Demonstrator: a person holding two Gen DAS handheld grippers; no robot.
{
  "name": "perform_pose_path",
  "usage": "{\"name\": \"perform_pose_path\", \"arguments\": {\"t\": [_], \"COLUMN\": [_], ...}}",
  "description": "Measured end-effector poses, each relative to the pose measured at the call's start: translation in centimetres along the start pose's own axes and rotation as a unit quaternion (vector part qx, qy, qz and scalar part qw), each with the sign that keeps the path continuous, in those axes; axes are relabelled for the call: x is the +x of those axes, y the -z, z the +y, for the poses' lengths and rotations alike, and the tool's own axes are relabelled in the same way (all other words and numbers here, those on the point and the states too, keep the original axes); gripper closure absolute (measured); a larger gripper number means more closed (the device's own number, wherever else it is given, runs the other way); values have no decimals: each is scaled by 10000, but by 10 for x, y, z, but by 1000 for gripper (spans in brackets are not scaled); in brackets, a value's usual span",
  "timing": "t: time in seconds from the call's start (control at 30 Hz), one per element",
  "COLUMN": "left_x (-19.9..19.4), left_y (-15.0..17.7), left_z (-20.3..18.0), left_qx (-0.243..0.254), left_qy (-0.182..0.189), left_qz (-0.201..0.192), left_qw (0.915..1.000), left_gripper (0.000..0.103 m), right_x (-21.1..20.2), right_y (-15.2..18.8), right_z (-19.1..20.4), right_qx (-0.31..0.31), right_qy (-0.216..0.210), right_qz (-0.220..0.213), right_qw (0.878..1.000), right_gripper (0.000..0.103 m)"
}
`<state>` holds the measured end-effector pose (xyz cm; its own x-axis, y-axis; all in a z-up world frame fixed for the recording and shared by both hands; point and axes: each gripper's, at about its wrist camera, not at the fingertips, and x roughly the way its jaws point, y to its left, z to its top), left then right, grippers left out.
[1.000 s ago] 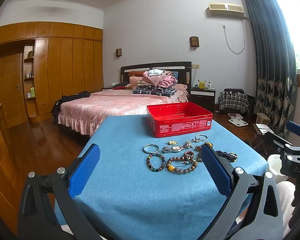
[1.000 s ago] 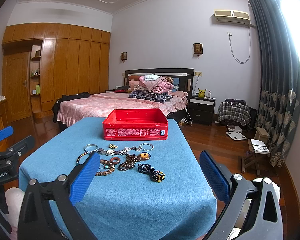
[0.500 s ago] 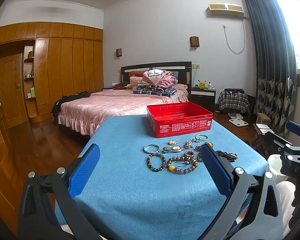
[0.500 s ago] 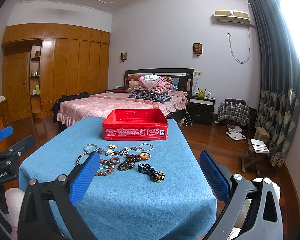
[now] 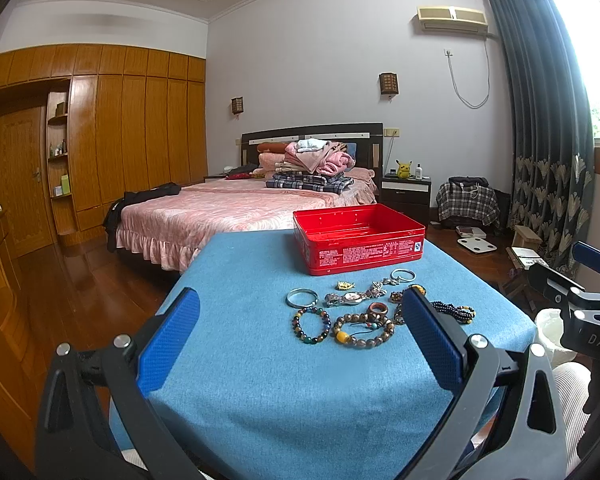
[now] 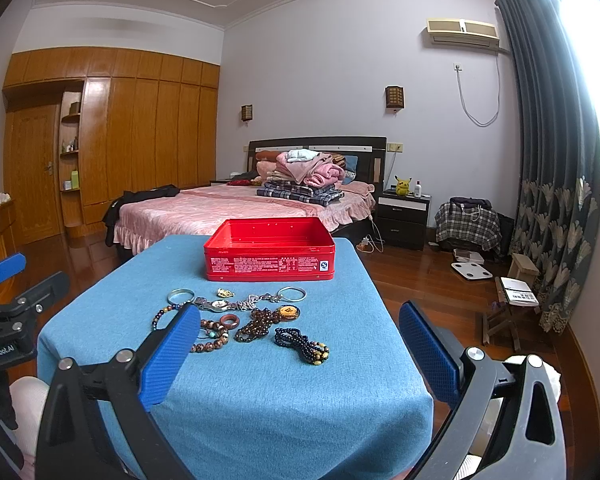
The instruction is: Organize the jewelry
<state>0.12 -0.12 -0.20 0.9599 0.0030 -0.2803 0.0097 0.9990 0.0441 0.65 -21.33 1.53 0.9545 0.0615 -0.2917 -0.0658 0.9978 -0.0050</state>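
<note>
An open, empty red tin box (image 5: 358, 240) (image 6: 269, 250) stands at the far end of the blue-clothed table (image 5: 260, 380) (image 6: 300, 400). In front of it lie loose pieces: a silver bangle (image 5: 301, 297), a watch (image 5: 350, 299), a multicolour bead bracelet (image 5: 311, 325), a brown bead bracelet (image 5: 362, 330), a wooden ring (image 6: 232, 320), an amber-pendant strand (image 6: 290, 312) and a dark blue bead bracelet (image 6: 302, 346). My left gripper (image 5: 300, 299) is open above the table's near left side. My right gripper (image 6: 299, 311) is open above the near right side. Neither touches anything.
A bed (image 6: 228, 204) with folded clothes stands behind the table, with a nightstand (image 6: 404, 212) to its right. On the right floor are a stool (image 6: 508, 312), a white scale (image 6: 471, 270) and curtains (image 6: 556, 200). A person's light trouser leg (image 5: 572, 392) is beside the near edge.
</note>
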Motion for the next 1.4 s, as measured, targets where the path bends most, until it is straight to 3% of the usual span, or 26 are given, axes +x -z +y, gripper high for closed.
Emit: {"name": "perform_pose_path", "arguments": {"t": [1.4], "left_x": [9], "left_y": [1], "left_z": [2], "left_qx": [-66], "left_qy": [22], "left_qz": [123], "left_qw": [9999], "left_gripper": [5], "right_x": [17], "right_y": [16], "right_z": [-3], "right_qx": [63], "right_qy": [-63], "right_qz": [108], "right_qw": [9999], "right_gripper": [6]}}
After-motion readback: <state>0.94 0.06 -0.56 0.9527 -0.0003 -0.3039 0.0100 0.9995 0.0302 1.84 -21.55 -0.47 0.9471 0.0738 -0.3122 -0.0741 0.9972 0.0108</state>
